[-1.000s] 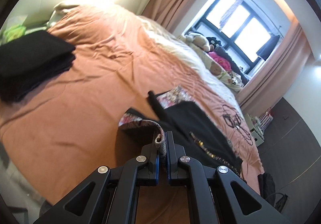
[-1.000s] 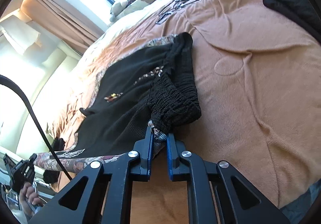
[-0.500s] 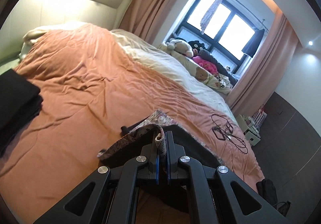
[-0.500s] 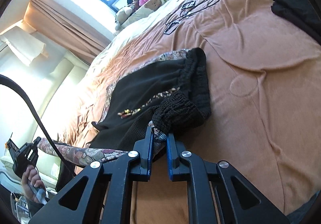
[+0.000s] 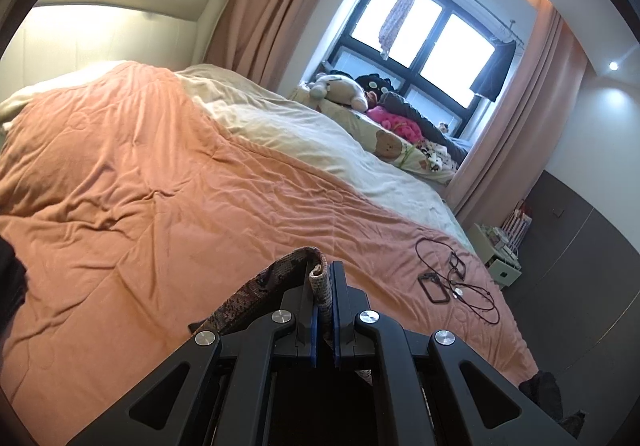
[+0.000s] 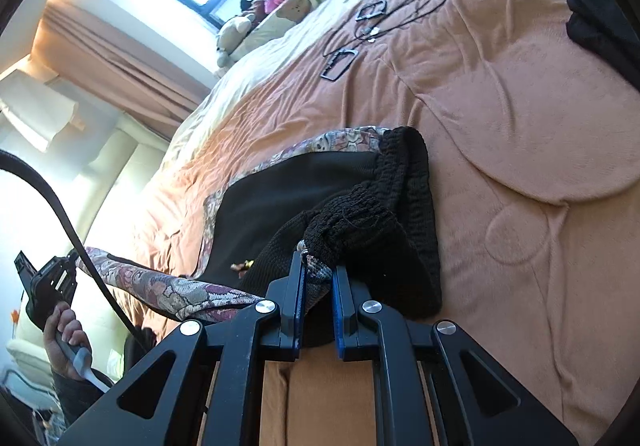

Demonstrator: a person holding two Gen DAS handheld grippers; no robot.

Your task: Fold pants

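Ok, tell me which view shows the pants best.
The right wrist view: the pants spread over the orange blanket, black with floral trim, waistband bunched in the right gripper. The left wrist view shows only a floral strip clamped in the left gripper.

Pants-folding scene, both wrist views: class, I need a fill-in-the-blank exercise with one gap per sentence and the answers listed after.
1. The pants are mostly ____ with a floral patterned trim.
2. The right gripper is shut on the pants at the ____ end, where the fabric is elastic and gathered.
3. The left gripper pinches a strip of the ____ fabric.
4. The cables lie on an ____ blanket.

Answers: black; waistband; patterned; orange
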